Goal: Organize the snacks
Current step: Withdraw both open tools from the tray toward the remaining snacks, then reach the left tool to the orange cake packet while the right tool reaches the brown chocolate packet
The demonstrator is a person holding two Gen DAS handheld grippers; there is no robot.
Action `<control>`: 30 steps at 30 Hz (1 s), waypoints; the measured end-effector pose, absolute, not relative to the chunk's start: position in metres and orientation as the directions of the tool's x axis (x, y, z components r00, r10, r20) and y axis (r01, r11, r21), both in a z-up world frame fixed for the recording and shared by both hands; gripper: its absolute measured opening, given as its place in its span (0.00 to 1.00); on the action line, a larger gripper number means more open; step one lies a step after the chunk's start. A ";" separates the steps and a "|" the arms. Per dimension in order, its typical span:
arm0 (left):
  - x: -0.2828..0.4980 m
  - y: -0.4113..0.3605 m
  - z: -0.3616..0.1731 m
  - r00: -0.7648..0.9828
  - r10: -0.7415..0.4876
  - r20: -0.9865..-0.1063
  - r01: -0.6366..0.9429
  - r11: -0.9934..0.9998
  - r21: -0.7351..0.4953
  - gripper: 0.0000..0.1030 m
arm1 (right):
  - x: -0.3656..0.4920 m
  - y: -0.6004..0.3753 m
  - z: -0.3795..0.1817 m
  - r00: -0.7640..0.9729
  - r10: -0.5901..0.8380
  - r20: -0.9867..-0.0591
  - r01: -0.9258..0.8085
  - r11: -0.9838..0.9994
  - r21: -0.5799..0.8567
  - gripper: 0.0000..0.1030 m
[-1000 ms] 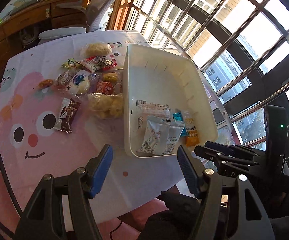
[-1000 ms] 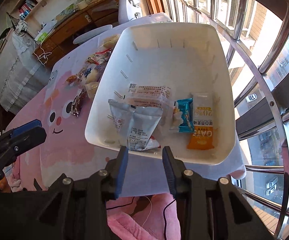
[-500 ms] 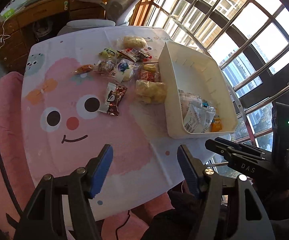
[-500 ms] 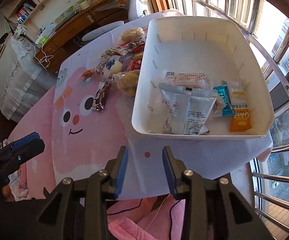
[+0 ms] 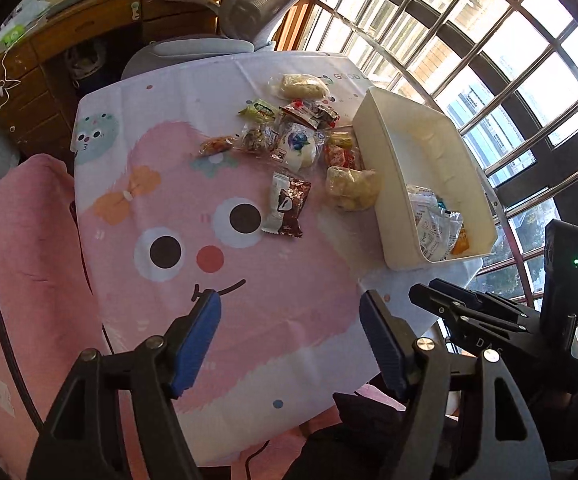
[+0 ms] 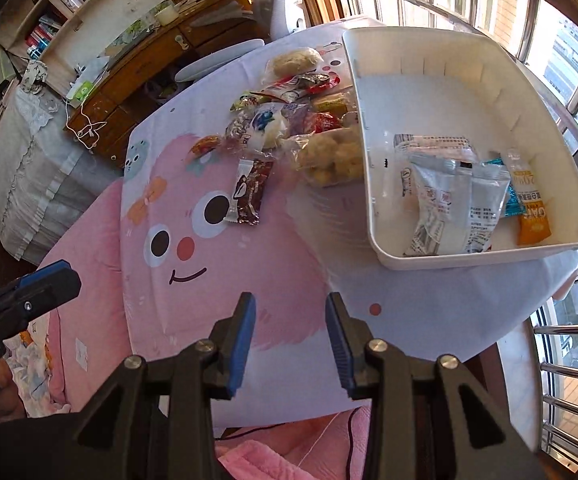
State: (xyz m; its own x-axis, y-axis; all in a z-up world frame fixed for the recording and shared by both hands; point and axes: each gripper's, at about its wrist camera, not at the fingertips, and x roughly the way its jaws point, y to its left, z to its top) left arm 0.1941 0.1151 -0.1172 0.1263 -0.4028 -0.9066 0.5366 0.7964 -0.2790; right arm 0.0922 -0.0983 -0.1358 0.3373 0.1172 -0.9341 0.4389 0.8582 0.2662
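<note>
A table point(image 5: 137, 148) under a pink cartoon-face cloth stands by barred windows, a wooden desk point(image 6: 157, 56) and bookshelves behind it; at the left of the loose snacks lies a small orange packet point(image 5: 215, 145), then a clear wrapper of mixed bits point(image 5: 257, 137), a green packet point(image 5: 259, 110), a white bun with a blue label point(image 5: 299, 145), a brown-and-white chocolate packet point(image 5: 287, 210) lying alone on the cartoon eye, red wrappers point(image 5: 309, 111) and a bag of pale puffs point(image 5: 351, 189) touching the bin's wall; the white bin point(image 6: 373, 184) sits at the right edge of the table and holds grey-white sachets point(image 6: 453, 204), a clear pack with a barcode point(image 6: 433, 144), a teal wrapper point(image 6: 511, 202) and an orange packet point(image 6: 531, 220) printed "OATS" upside down; the right wrist view looks down into the bin and shows all of this, while the left wrist view sees little past its near wall, yet shows "DAS" on the other tool; the left gripper point(image 5: 290, 338) has its jaws wide and opening, with nothing between them; the right gripper point(image 6: 291, 340) has narrow jaws, parting slightly, also empty; both hang over the near cloth, well apart from the snacks
</note>
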 end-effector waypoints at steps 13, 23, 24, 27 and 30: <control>0.274 0.115 -0.137 0.112 -0.329 -0.938 0.423 0.869 -0.255 0.69 | 0.157 -0.080 -0.159 0.297 0.174 -0.939 0.396 0.872 0.287 0.46; 0.344 0.095 -0.170 0.080 -0.285 -0.955 0.327 0.913 -0.245 0.71 | 0.213 -0.091 -0.196 0.271 0.205 -0.940 0.395 0.867 0.303 0.46; 0.350 0.093 -0.174 0.075 -0.283 -0.956 0.319 0.915 -0.246 0.71 | 0.217 -0.093 -0.199 0.268 0.207 -0.941 0.396 0.867 0.304 0.46; 0.367 0.085 -0.185 0.065 -0.278 -0.958 0.296 0.923 -0.247 0.71 | 0.229 -0.096 -0.211 0.249 0.214 -0.944 0.397 0.867 0.301 0.46; 0.384 0.077 -0.199 0.056 -0.275 -0.960 0.266 0.931 -0.251 0.71 | 0.239 -0.097 -0.221 0.238 0.212 -0.948 0.396 0.870 0.294 0.47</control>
